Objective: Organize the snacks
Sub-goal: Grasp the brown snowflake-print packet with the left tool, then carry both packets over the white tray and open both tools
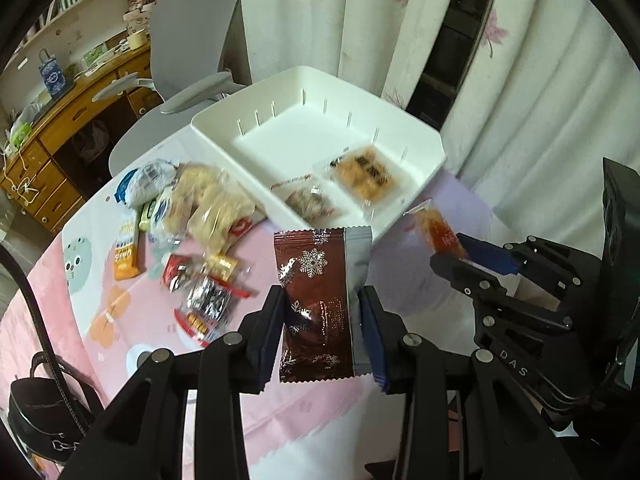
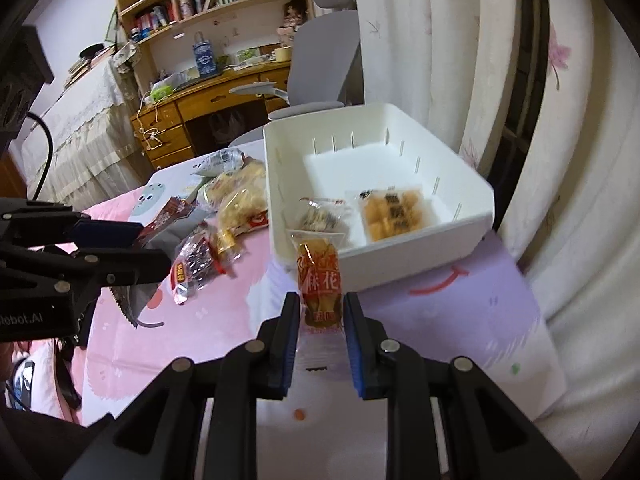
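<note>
My left gripper is shut on a dark brown packet with silver snowflakes, held upright above the pink tablecloth. An orange twist-snack packet is clamped in my right gripper, just in front of the white bin. Seen from the left wrist view, the right gripper carries that orange packet beside the bin. Two clear-wrapped snacks lie in the bin: square crackers and a darker biscuit pack. From the right wrist view, the left gripper holds the brown packet at the left.
A pile of loose snack packets lies on the pink tablecloth left of the bin. A grey office chair and a wooden desk stand behind the table. White curtains hang at the back. A black bag sits low left.
</note>
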### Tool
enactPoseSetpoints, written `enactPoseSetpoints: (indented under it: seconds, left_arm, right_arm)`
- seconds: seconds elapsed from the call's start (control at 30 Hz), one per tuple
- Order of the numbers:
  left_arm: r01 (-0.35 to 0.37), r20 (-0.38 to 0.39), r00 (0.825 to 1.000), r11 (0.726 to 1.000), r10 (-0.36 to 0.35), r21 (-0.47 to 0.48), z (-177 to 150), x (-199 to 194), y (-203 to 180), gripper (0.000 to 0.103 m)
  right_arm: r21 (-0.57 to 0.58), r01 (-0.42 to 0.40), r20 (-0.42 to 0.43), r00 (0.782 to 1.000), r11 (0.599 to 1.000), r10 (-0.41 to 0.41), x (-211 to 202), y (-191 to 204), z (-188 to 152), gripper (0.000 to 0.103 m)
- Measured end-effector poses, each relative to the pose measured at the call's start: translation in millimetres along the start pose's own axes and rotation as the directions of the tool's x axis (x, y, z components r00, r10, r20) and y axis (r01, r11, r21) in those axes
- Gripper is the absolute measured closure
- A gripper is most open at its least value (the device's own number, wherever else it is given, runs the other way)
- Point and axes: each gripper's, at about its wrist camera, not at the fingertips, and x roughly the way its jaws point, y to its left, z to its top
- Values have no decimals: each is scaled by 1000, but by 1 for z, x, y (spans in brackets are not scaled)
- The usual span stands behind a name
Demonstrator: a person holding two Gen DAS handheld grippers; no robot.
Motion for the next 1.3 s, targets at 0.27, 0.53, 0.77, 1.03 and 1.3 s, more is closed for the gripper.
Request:
enactPoseSetpoints:
  seconds: [0.27, 0.53, 0.77, 1.03, 1.3]
  left_arm:
    - [-16, 33, 999, 992, 21, -127, 44, 19, -14, 66]
    - [-27, 49, 998, 980, 38, -199, 72, 39, -25, 66]
    - [-11, 76, 997, 962, 33, -272, 84, 52, -30, 66]
    - [-20, 86, 995, 943, 51, -331, 93, 65, -32, 38]
    - [-42, 41, 997, 921, 63, -388, 84, 71, -24, 37]
  right_arm:
    - [-68, -57, -4, 998, 996, 57, 3, -47, 37, 81]
    - [-144, -83, 12, 996, 986, 85, 13, -81, 67, 81]
    - [-196, -90, 13, 995, 977, 94, 26, -102, 88, 81]
    - [-203, -91, 8, 995, 975, 95, 44, -121, 104, 80]
    - [-145, -109, -60, 993, 983, 102, 63, -134, 100, 60]
